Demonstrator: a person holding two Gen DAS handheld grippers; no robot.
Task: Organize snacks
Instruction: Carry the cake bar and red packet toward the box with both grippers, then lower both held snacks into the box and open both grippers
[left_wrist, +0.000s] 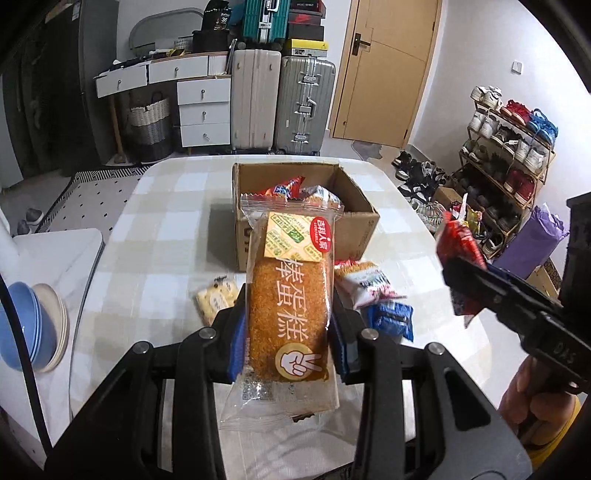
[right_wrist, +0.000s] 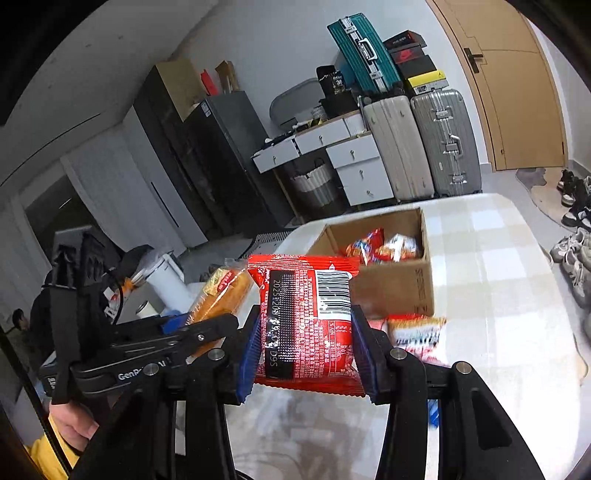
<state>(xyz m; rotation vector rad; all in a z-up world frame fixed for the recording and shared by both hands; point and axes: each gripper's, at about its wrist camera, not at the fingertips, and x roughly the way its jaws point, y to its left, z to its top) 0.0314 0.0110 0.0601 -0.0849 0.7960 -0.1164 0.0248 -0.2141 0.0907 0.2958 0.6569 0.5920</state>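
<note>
My left gripper (left_wrist: 287, 325) is shut on a long cake bar in a clear wrapper (left_wrist: 290, 295), held above the table. Beyond it stands an open cardboard box (left_wrist: 362, 218) with several snack packets inside. My right gripper (right_wrist: 306, 332) is shut on a red snack packet (right_wrist: 306, 317), barcode side up, also lifted off the table. In the left wrist view the right gripper (left_wrist: 461, 266) appears at the right with the red packet (left_wrist: 458, 240). In the right wrist view the left gripper (right_wrist: 207, 325) shows at the left with the cake bar (right_wrist: 221, 291). The box (right_wrist: 391, 291) lies ahead.
Loose packets lie on the checked tablecloth (left_wrist: 147, 236): a yellow cracker pack (left_wrist: 216, 299), a white-and-red packet (left_wrist: 367, 282), a blue one (left_wrist: 393, 317). Stacked bowls (left_wrist: 33, 325) sit at the left. Suitcases (left_wrist: 280, 107), drawers and a shoe rack (left_wrist: 506, 155) stand beyond the table.
</note>
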